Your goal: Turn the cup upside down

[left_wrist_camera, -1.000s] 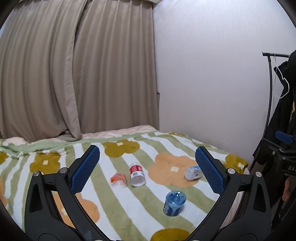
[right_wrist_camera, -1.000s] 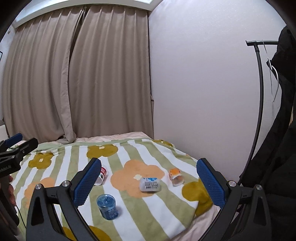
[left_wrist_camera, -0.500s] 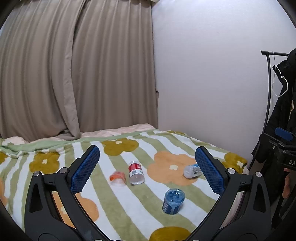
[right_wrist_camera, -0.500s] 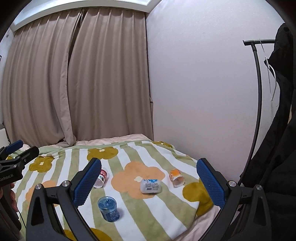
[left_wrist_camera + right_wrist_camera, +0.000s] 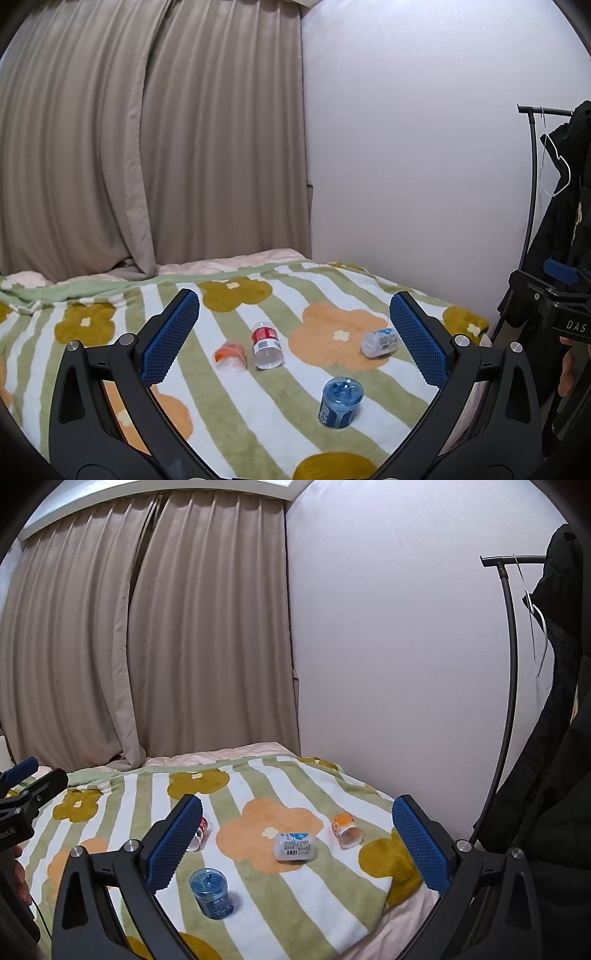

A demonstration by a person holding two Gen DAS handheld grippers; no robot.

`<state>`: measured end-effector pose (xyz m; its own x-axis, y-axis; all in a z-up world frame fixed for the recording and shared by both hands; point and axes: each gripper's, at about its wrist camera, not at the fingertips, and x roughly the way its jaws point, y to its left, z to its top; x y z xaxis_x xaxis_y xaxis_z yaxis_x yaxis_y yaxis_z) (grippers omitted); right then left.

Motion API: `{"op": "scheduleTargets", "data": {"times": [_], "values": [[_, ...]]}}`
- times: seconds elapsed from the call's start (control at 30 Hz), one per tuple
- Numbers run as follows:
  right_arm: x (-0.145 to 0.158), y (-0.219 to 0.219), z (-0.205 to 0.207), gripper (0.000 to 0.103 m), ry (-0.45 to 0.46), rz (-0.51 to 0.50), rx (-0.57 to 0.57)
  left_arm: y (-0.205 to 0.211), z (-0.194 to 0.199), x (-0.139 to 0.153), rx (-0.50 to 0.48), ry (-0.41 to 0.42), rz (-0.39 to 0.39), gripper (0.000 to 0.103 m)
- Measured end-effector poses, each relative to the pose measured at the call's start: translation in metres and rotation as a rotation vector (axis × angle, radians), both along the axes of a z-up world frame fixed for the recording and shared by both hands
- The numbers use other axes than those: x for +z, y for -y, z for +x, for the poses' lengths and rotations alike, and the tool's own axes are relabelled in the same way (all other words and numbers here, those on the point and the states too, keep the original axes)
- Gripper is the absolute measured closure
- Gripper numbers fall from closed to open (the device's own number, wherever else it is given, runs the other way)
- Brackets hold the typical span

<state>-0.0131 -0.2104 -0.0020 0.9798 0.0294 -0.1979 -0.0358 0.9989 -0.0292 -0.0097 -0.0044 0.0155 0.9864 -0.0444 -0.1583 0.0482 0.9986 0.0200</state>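
Note:
Several small cups lie on a flowered striped blanket (image 5: 258, 424). A blue cup (image 5: 340, 401) stands with its base up; it also shows in the right wrist view (image 5: 211, 887). A red-labelled cup (image 5: 266, 350) and an orange cup (image 5: 230, 358) lie on their sides side by side. A white cup (image 5: 379, 343) lies on its side; it also shows in the right wrist view (image 5: 295, 846). A second orange cup (image 5: 346, 830) lies near the bed's right edge. My left gripper (image 5: 295, 339) and right gripper (image 5: 297, 843) are open, empty, well short of the cups.
Beige curtains (image 5: 147, 147) hang behind the bed, a white wall (image 5: 406, 166) stands to its right. A coat rack with dark clothes (image 5: 546, 738) stands at the right. The bed's edge (image 5: 399, 915) drops off at the lower right.
Both grippers have drifted slightly; the cups sit a little lower and nearer in both views. No cup has moved on the blanket.

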Motion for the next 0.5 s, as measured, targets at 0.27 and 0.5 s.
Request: {"op": "scheduleTargets", "data": {"times": [0.27,0.5], "values": [[-0.0002,0.0002,0.0,0.0,0.001,-0.005,-0.008,0.002,-0.0006,0.0036,-0.008,0.009,0.001,0.0],[-0.0002,-0.0002,-0.0026,0.0,0.004,-0.002,-0.01,0.0074,-0.0012,0.0049,-0.014,0.017,0.015,0.0]]}}
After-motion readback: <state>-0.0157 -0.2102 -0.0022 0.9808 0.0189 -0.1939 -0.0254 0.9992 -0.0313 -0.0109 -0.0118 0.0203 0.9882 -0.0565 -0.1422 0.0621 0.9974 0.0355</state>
